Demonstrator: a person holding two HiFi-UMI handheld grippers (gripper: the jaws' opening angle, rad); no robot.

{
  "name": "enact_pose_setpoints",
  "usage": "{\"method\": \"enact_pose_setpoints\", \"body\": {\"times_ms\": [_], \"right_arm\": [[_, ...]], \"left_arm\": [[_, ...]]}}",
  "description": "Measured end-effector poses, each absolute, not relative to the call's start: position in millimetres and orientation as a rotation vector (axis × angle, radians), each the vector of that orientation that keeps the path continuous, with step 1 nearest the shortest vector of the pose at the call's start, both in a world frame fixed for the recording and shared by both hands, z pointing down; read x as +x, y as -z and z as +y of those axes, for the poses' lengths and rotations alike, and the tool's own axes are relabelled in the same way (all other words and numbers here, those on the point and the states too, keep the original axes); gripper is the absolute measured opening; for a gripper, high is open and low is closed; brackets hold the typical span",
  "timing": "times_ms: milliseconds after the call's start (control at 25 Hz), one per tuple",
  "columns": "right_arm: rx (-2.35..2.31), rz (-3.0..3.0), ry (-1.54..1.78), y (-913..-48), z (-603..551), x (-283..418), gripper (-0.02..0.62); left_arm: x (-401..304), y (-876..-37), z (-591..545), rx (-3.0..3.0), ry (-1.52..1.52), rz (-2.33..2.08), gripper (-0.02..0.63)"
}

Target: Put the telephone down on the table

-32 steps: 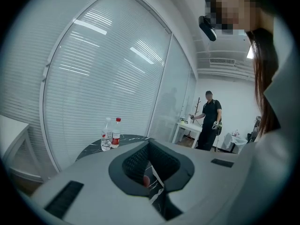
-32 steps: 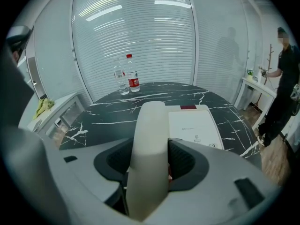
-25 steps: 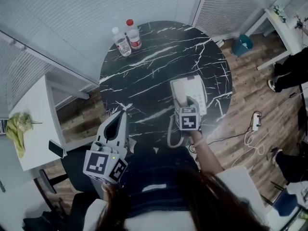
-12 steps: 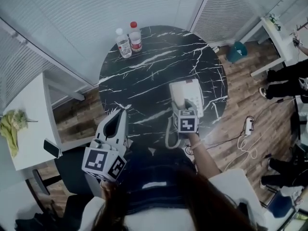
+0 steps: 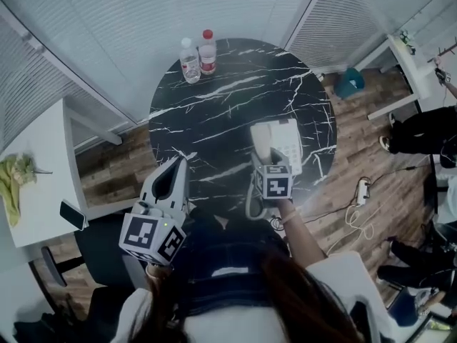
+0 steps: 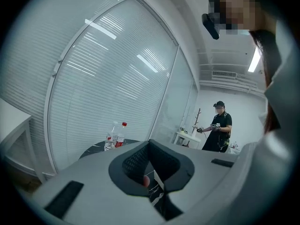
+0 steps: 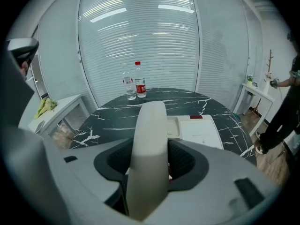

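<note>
Right hand-held gripper (image 5: 269, 166) clamped across middle of telephone handset (image 7: 149, 139), over left side of telephone base (image 5: 285, 140), near right edge of counter (image 5: 214, 98). My read: handset light, rigid, smooth plastic, could slip. Coiled cord (image 5: 249, 200) over near edge may tug. Left hand-held gripper (image 5: 179, 168) closed, empty, off near left edge. Glossy marble; bottles (image 5: 198, 57) at far edge; blinds behind, wood floor.

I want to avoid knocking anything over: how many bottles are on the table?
2. Both stand at the table's far edge: a white-capped bottle on the left, a red-capped bottle beside it. None appears hidden.
</note>
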State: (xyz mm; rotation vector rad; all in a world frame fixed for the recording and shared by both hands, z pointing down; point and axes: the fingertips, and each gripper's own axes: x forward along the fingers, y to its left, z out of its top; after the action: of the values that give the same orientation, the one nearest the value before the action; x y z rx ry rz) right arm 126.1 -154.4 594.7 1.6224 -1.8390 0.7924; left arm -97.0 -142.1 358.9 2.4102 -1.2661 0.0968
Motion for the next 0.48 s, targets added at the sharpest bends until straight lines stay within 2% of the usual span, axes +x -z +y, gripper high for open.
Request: {"method": "enact_pose_setpoints", "body": {"times_ms": [480], "right_arm": [[1.571,-1.880,-0.839,-595.9,-159.4,96.9,0.225]], "left_arm": [[-127.2,-361.3,-136.9,2.357,-0.067,-1.343,0.006]]}}
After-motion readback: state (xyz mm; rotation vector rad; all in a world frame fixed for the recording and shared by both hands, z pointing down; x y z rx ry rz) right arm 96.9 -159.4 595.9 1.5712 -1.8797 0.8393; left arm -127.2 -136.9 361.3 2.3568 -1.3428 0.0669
